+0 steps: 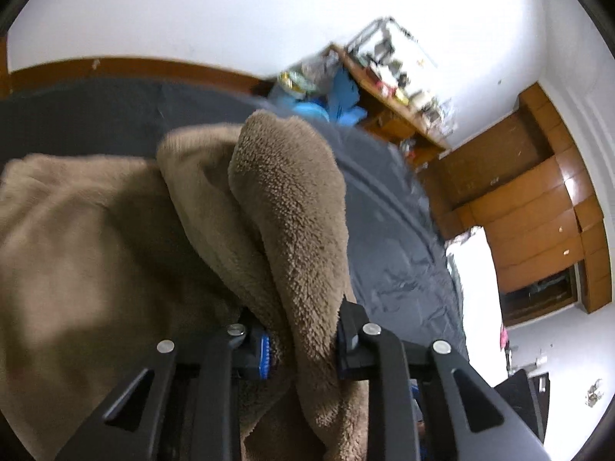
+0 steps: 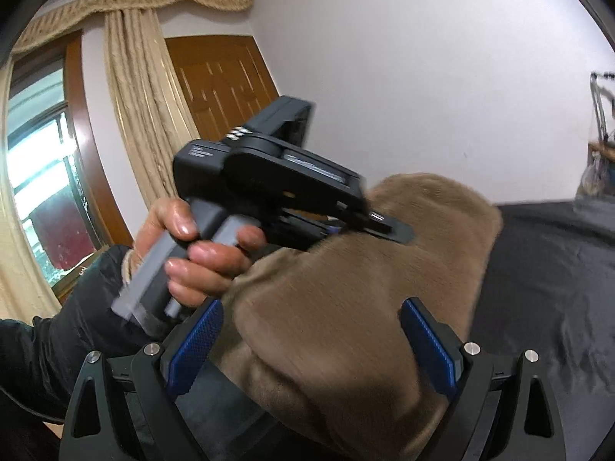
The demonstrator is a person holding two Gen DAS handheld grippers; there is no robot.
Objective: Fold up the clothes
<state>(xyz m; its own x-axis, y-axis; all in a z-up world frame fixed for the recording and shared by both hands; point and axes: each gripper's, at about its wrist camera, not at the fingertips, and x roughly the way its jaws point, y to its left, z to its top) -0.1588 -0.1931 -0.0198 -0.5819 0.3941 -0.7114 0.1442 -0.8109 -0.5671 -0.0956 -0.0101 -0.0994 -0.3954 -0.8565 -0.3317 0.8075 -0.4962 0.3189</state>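
Left tool [image 1: 303, 349] on unlabelled brown fleece [image 1: 288, 207]

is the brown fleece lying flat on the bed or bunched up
Bunched up. The brown fleece rises in thick folds off the dark bed cover, pinched in the left tool; the right tool is open around it.

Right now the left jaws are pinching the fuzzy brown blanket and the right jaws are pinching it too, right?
Not quite. The right gripper has its jaws wide open around the fuzzy brown fabric, as the right wrist view shows. The left gripper is indeed pinching it.
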